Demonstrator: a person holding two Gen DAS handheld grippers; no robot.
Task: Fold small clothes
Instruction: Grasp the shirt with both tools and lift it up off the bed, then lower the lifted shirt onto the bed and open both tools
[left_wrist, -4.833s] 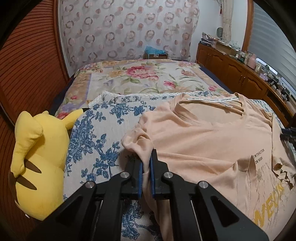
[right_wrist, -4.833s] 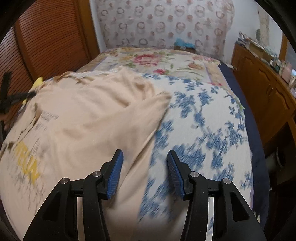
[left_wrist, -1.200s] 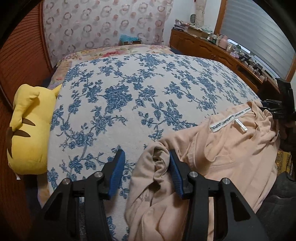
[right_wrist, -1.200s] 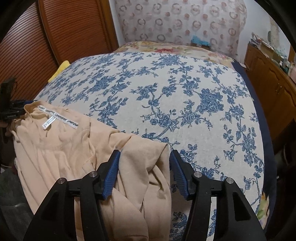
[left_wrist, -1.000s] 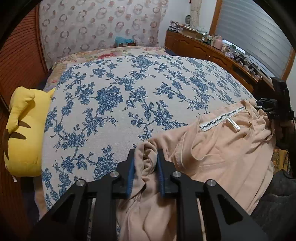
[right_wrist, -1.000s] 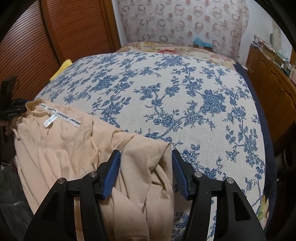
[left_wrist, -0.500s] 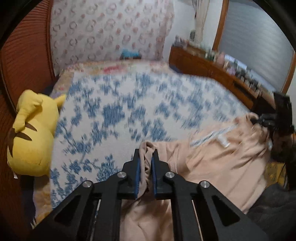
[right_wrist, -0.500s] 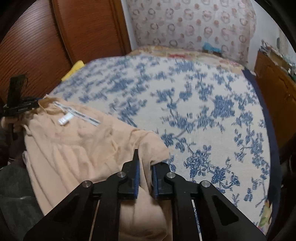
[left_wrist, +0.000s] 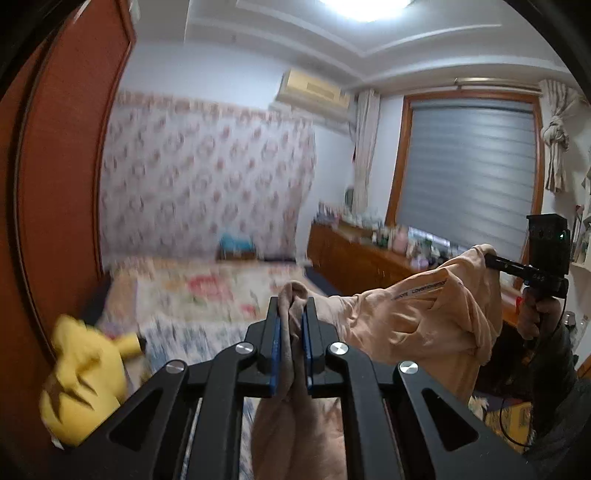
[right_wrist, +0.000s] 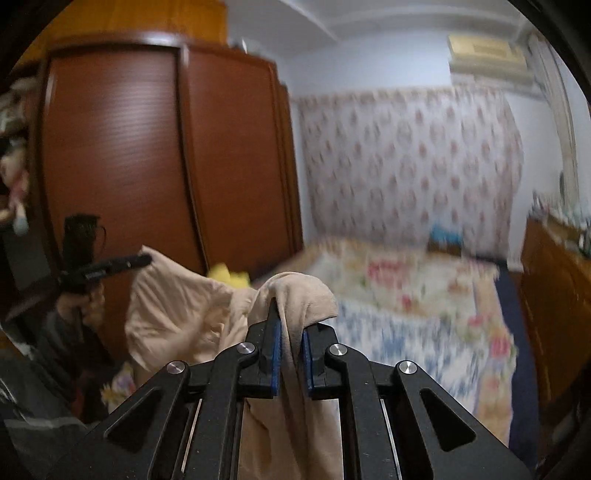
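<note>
A peach T-shirt (left_wrist: 417, 325) hangs in the air between both grippers, above the near end of the bed. My left gripper (left_wrist: 291, 332) is shut on one bunched shoulder of it. My right gripper (right_wrist: 291, 343) is shut on the other shoulder of the shirt (right_wrist: 181, 310). The collar tape with lettering stretches between them. The right gripper also shows in the left wrist view (left_wrist: 495, 260), and the left gripper in the right wrist view (right_wrist: 142, 260). The shirt's lower part hangs out of sight below the fingers.
The bed (left_wrist: 221, 295) with a blue floral cover and a flowered quilt lies ahead. A yellow plush toy (left_wrist: 81, 380) sits at its left edge. A brown wardrobe (right_wrist: 147, 147) stands left, a wooden dresser (left_wrist: 369, 258) with small items right.
Both grippers closed on the shirt's shoulders and rose, lifting the shirt off the bed into the air. The views now tilt up toward the walls and ceiling.
</note>
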